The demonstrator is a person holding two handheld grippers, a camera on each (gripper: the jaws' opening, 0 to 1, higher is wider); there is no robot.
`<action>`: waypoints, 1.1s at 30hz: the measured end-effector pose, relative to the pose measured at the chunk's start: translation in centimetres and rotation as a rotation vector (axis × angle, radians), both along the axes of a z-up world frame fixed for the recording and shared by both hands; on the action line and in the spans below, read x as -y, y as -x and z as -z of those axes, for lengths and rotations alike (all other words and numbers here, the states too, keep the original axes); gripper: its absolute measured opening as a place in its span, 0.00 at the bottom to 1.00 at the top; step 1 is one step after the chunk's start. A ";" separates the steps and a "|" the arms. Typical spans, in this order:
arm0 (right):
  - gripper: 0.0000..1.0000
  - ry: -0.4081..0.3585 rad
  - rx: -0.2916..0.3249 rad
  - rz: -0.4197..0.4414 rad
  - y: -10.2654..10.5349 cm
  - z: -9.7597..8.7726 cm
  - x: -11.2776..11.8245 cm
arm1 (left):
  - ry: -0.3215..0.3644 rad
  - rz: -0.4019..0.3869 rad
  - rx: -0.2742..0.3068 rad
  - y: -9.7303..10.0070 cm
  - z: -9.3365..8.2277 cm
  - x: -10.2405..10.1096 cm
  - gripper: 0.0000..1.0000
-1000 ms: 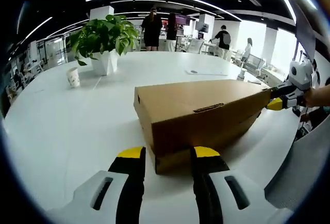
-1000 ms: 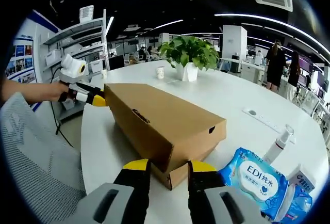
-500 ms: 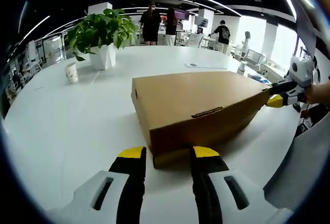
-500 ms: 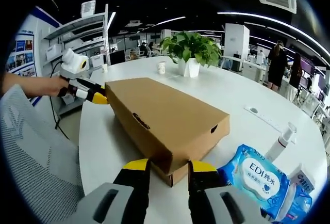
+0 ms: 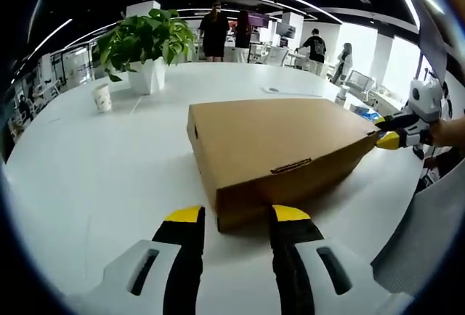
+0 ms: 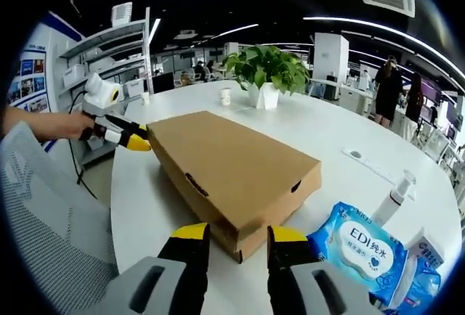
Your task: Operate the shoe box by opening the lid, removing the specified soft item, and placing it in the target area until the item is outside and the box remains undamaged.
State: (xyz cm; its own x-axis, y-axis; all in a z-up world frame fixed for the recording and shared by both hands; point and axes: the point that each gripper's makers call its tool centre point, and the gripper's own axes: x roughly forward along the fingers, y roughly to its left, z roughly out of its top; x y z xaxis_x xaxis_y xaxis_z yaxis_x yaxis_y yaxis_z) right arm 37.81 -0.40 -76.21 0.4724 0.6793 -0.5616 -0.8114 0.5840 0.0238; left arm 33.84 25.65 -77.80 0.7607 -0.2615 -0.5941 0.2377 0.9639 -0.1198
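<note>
lid of the shoe box (image 5: 280, 148) had dropped from raised 1 s ago to nearly shut, box just ahead of the left gripper (image 5: 236, 217) and right gripper (image 6: 237, 234), both unclenched, grasping nothing, so opening seemed unstarted.

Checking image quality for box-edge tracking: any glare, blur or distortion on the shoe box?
Left gripper view: shoe box sharp, evenly lit, soft shadow at its base; fisheye bends the table. Right gripper view: shoe box sharp, ceiling strips bright, wipes pack slightly glossy.

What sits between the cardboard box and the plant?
Bare white table; the left gripper view shows nothing between the box and the plant; a cup stands aside.
</note>
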 end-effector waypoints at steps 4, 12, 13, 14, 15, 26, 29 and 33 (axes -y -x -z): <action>0.29 -0.009 0.012 -0.004 -0.2 -0.5 -0.2 | -0.001 0.007 0.009 -0.2 -0.4 0.1 0.35; 0.29 -0.010 0.019 -0.014 -0.3 -0.6 -0.7 | 0.008 0.031 0.010 -0.2 -0.4 0.5 0.31; 0.29 -0.002 0.022 -0.017 -0.3 -0.5 -0.7 | 0.008 0.030 0.009 -0.2 -0.3 0.5 0.31; 0.29 0.005 0.027 -0.019 -0.2 -0.4 -0.7 | 0.008 0.029 0.009 -0.2 -0.3 0.5 0.31; 0.28 0.008 0.027 -0.020 -0.2 -0.3 -0.7 | 0.008 0.029 0.009 -0.2 -0.3 0.5 0.31; 0.27 0.023 0.021 -0.014 -0.3 0.4 -0.6 | 0.013 0.030 -0.014 -0.4 0.6 0.5 0.31; 0.27 0.028 0.020 -0.013 -0.2 0.5 -0.6 | 0.014 0.032 -0.019 -0.4 0.8 0.5 0.31; 0.27 0.040 0.024 -0.012 -0.1 0.8 -0.7 | 0.004 0.038 -0.027 -0.4 1.1 0.5 0.31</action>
State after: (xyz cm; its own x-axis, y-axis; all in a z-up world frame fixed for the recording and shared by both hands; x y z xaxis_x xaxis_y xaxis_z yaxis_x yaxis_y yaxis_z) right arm 37.96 0.26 -77.01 0.4776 0.6622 -0.5774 -0.8186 0.5740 -0.0188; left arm 34.27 25.10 -78.89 0.7337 -0.2920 -0.6136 0.2704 0.9538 -0.1306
